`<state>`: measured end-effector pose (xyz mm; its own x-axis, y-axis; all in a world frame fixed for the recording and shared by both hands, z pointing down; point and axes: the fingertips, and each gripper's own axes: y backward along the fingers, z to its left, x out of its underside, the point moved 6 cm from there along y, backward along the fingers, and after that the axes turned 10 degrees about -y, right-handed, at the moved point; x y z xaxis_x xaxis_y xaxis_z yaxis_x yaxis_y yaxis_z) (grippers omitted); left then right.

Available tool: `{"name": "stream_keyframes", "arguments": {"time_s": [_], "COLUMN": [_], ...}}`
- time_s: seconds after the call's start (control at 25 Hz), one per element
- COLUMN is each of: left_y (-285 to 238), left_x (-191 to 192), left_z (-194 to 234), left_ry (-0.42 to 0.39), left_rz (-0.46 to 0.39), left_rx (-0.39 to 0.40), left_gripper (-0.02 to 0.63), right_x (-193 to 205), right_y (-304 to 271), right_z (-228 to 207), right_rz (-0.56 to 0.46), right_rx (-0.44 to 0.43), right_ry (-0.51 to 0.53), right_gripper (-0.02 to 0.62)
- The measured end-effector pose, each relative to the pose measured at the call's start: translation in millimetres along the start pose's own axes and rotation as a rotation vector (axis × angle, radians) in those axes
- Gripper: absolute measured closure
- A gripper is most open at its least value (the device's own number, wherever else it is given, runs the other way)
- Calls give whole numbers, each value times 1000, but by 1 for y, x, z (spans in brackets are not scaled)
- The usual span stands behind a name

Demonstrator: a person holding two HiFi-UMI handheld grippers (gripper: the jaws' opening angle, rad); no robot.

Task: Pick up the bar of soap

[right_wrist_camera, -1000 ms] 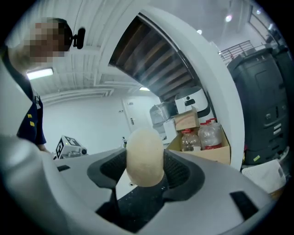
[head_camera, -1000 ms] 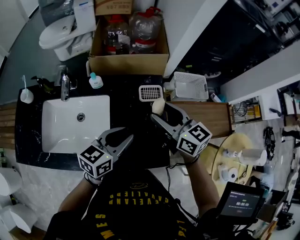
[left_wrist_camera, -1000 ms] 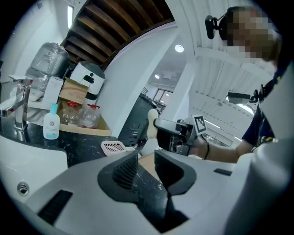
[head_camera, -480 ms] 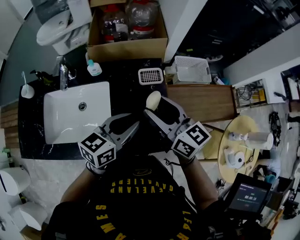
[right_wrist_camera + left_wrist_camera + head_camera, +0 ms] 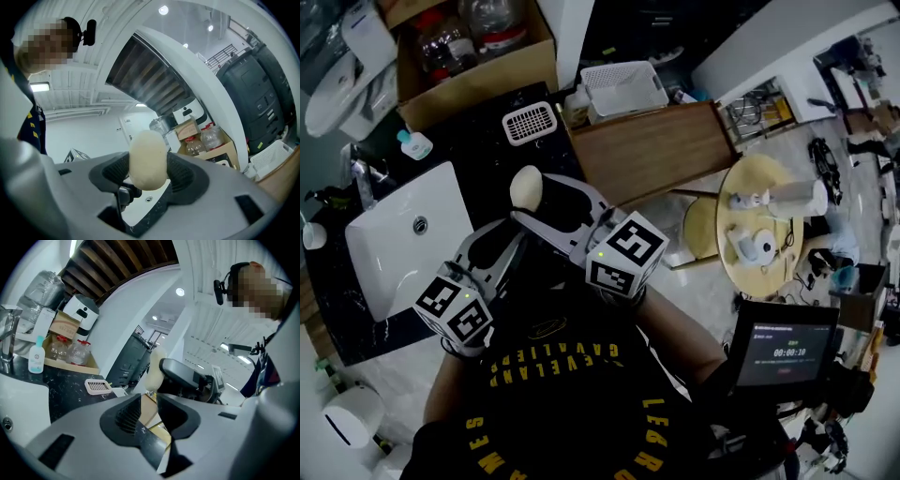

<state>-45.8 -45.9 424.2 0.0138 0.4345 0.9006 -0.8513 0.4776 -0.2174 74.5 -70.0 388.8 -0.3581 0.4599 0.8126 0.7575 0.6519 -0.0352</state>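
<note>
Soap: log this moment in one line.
right tongs: shut on soap | left tongs: open, empty | soap: held off counter

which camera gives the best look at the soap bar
The right gripper view: the bar of soap sits large and centred, clamped between the jaws. The head view shows it small, from above; the left gripper view, a partly hidden sliver.

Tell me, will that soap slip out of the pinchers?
Probably not: the right gripper pinches the bar of soap across its middle, and it looks dry and matte. Its rounded, egg-like shape might squirt out if squeezed harder. It looks solid, so bending seems unlikely.
</note>
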Motion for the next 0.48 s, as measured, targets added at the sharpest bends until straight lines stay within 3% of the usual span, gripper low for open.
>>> {"name": "stream_keyframes", "arguments": {"time_s": [0.48], "left_y": [-6], "left_x": [1], "left_z": [3], "left_ry": [20], "left_rz": [8], "left_rx": [20], "left_gripper": [488], "right_x": [-7], "right_y": [4], "right_z": [7], "right_rz": [-56], "right_rx": [-27], "right_ry": [-36], "right_gripper": [328]}}
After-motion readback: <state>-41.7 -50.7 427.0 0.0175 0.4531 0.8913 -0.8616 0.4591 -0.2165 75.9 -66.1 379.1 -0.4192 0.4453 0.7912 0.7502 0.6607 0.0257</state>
